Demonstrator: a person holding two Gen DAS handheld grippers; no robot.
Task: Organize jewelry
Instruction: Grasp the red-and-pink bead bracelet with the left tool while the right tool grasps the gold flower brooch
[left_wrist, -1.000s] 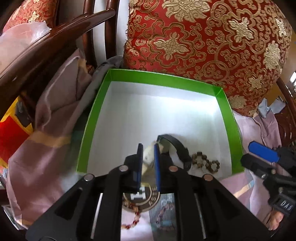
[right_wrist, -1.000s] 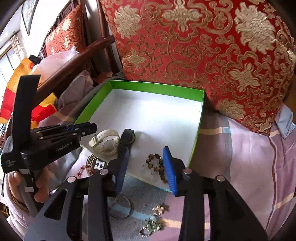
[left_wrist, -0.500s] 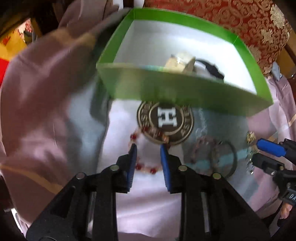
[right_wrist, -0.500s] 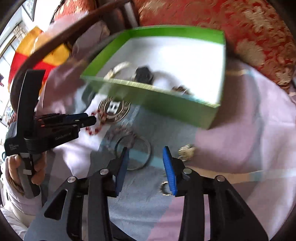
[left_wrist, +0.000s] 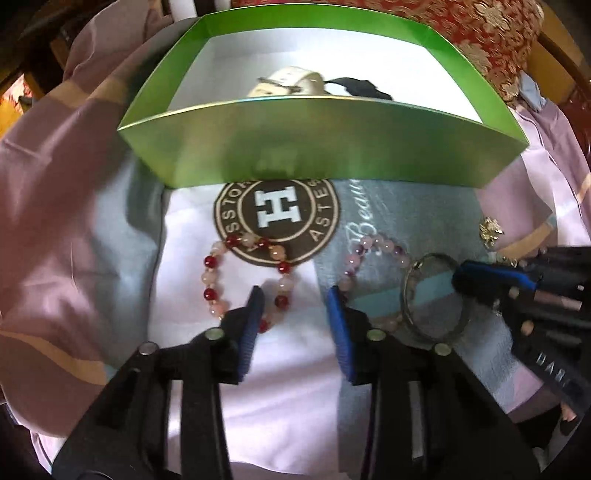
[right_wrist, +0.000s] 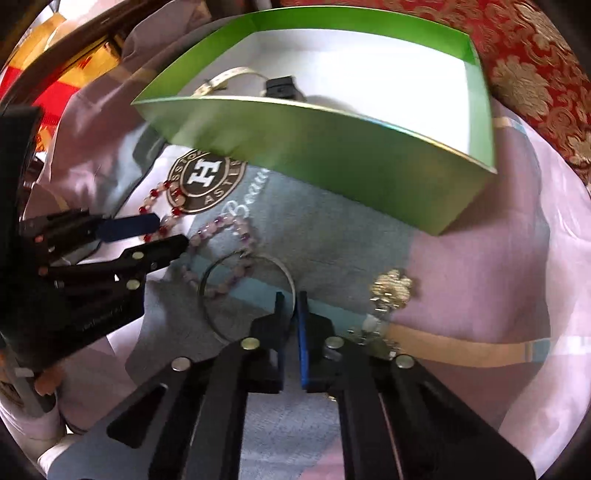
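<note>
A green box (left_wrist: 325, 144) (right_wrist: 332, 147) with a white inside holds a cream watch (left_wrist: 288, 83) and a black band (left_wrist: 354, 86). On the cloth in front lie a red-and-pink bead bracelet (left_wrist: 221, 273), a pale purple bead bracelet (left_wrist: 369, 247) and a silver bangle (left_wrist: 436, 295) (right_wrist: 221, 273). My left gripper (left_wrist: 293, 299) is open over the near side of the red bracelet. My right gripper (right_wrist: 290, 301) is shut on the bangle's rim. A gold brooch (right_wrist: 391, 288) lies to its right.
A round badge with an H (left_wrist: 277, 218) is printed on the grey-white cloth under the bracelets. A red and gold cushion (right_wrist: 535, 74) stands behind the box. Pink sheet folds (left_wrist: 55, 221) lie at the left.
Both grippers came back out of the box and down to the cloth. My left gripper let go of the cream watch and opened. My right gripper shut on the bangle's rim.
</note>
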